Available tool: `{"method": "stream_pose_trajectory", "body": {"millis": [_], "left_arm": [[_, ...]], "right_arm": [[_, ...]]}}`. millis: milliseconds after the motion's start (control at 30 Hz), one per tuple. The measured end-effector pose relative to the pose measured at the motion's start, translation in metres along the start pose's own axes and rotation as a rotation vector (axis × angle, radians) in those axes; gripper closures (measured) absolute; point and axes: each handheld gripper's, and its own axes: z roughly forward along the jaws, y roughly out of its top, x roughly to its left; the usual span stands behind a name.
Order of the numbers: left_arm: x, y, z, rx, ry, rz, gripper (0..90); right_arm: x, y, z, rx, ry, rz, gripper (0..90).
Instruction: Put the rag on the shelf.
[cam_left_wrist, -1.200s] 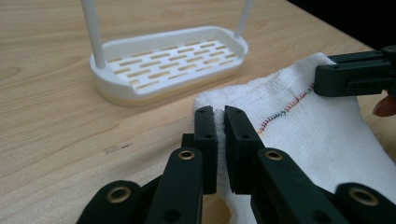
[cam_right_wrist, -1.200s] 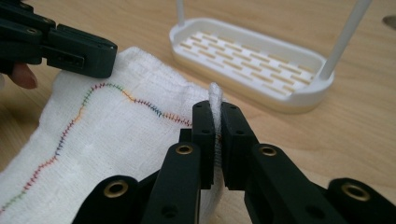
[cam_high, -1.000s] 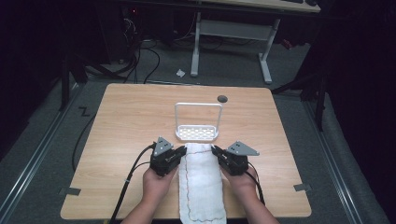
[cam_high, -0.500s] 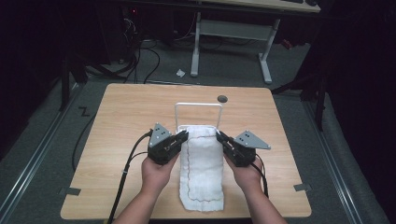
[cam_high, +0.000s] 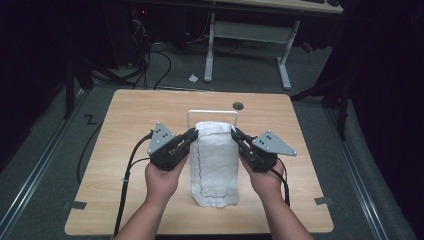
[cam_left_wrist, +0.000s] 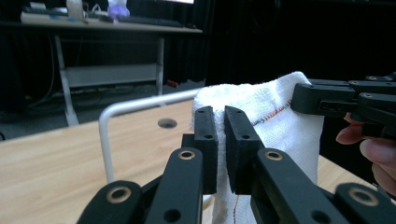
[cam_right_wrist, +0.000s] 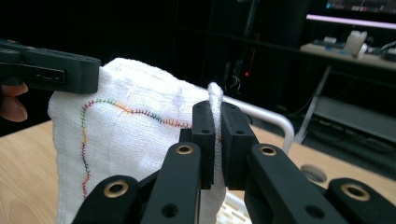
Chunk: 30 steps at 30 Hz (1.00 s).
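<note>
Over wooden table (cam_high: 125, 150): white towel (cam_high: 216, 160) between both pinching fingers (cam_left_wrist: 215, 140).

wooden table (cam_high: 125, 150) under white wire rack (cam_high: 212, 112)

White rack (cam_high: 212, 113) just behind towel (cam_high: 216, 160); sides clear.

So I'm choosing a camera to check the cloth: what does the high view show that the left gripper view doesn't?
High view: the cloth's bottom edge on the table, and both hands. Left gripper view: its closed jaws up close, pinching a top corner. Both: the white rack behind, and the right gripper on the other corner.
</note>
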Motion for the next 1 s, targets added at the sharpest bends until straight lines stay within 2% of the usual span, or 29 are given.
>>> {"method": "stream_pose_trajectory", "body": {"millis": [100, 233, 367, 433, 500, 567, 667, 867, 967, 1000], "left_arm": [[0.0, 0.01, -0.004, -0.025, -0.006, 0.002, 84.2], [0.001, 0.02, -0.007, -0.045, -0.005, 0.027, 84.2], [0.003, 0.029, -0.006, -0.041, -0.007, 0.046, 84.3], [0.005, 0.034, -0.005, -0.043, -0.02, 0.04, 84.3], [0.004, 0.04, -0.004, -0.038, -0.025, 0.055, 84.3], [0.005, 0.046, -0.001, -0.03, -0.028, 0.07, 84.3], [0.007, 0.054, 0.004, -0.027, -0.026, 0.086, 84.3], [0.016, 0.065, 0.023, -0.012, -0.009, 0.078, 84.3], [0.02, 0.067, 0.031, -0.008, 0.012, 0.086, 84.3], [0.022, 0.069, 0.035, -0.008, 0.026, 0.104, 84.3]], "right_arm": [[0.001, 0.009, -0.003, -0.022, 0.003, -0.004, 86.0], [0.001, 0.02, -0.005, -0.047, 0.007, -0.018, 86.0], [0.0, 0.03, -0.004, -0.054, 0.005, -0.029, 86.0], [-0.001, 0.035, -0.003, -0.056, -0.001, -0.041, 86.0], [-0.004, 0.04, -0.002, -0.058, -0.001, -0.036, 86.0], [-0.007, 0.044, -0.001, -0.065, 0.003, -0.017, 86.0], [-0.013, 0.05, 0.002, -0.068, -0.006, -0.015, 86.0], [-0.022, 0.055, 0.011, -0.064, -0.031, -0.012, 86.1], [-0.027, 0.057, 0.018, -0.056, -0.039, -0.006, 86.2], [-0.028, 0.058, 0.02, -0.057, -0.041, -0.002, 86.2]]}}
